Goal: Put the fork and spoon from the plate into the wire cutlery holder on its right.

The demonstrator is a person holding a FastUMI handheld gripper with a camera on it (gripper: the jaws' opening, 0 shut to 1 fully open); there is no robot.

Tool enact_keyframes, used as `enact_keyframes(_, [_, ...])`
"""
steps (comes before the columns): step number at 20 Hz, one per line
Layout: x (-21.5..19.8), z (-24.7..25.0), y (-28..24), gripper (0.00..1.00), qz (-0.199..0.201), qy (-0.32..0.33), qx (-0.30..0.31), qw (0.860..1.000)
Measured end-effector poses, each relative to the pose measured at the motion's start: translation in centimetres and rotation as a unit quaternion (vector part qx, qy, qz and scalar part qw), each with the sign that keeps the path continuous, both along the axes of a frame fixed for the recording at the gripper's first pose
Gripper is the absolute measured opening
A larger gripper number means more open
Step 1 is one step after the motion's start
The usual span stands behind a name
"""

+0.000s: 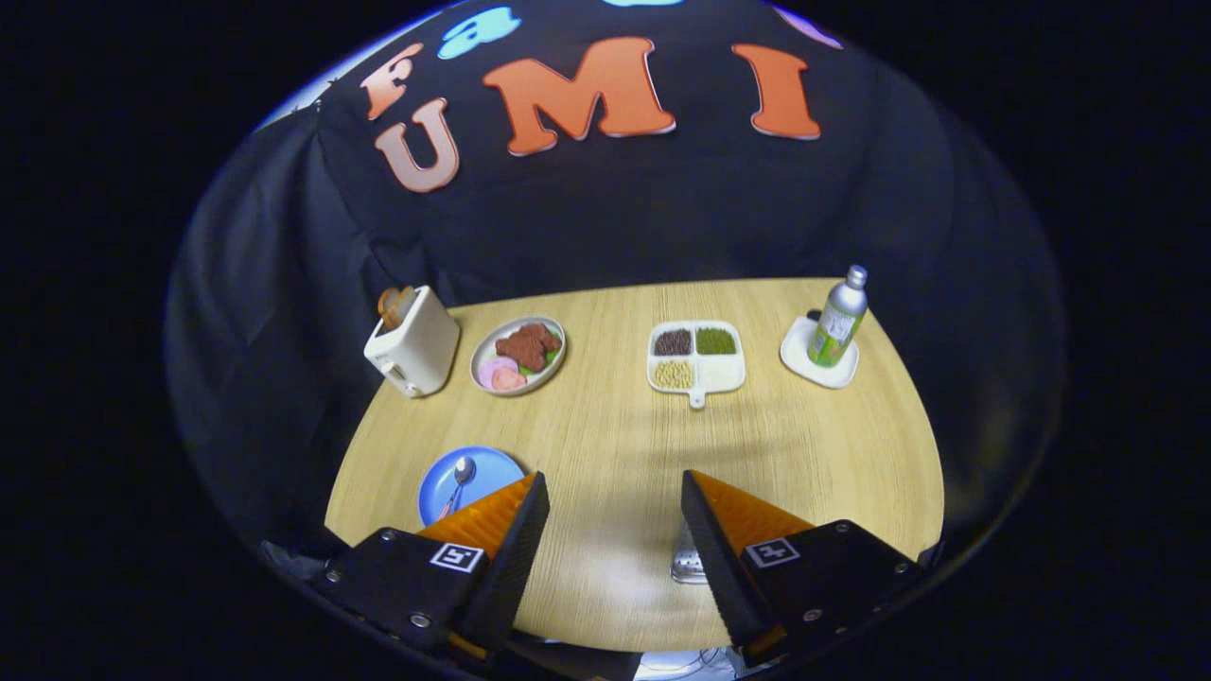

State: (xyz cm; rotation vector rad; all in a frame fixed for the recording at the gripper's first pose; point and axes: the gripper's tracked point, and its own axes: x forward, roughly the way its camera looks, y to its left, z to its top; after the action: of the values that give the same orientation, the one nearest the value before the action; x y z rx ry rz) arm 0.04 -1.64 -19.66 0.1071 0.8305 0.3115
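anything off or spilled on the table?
Nothing spilled. One oddity: the blue plate shows a spoon but no fork in its visible part; the left finger covers the rest. The claw is open, holding nothing.

Round blue plate [473, 478] partly hidden behind the left finger [501, 539]; silver spoon [459, 480] handle partly covered. Metal wire cutlery holder [685, 560] mostly concealed by the right finger [728, 549].

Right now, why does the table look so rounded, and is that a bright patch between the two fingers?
In the gripper view, the fisheye lens bends the wooden table into a curve. A pale glare patch lies on the wood between the open gripper fingers, with a soft shadow band beyond them. The blue plate and spoon stay sharp.
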Motion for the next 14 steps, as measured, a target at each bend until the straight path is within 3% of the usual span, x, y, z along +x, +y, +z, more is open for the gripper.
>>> enact_keyframes(6, [1.0,5.6,3.7,0.89,-0.033,-0.164,0.002,0.986])
enact_keyframes(14, [0.8,7.0,12.0,0.89,-0.032,-0.247,0.015,0.969])
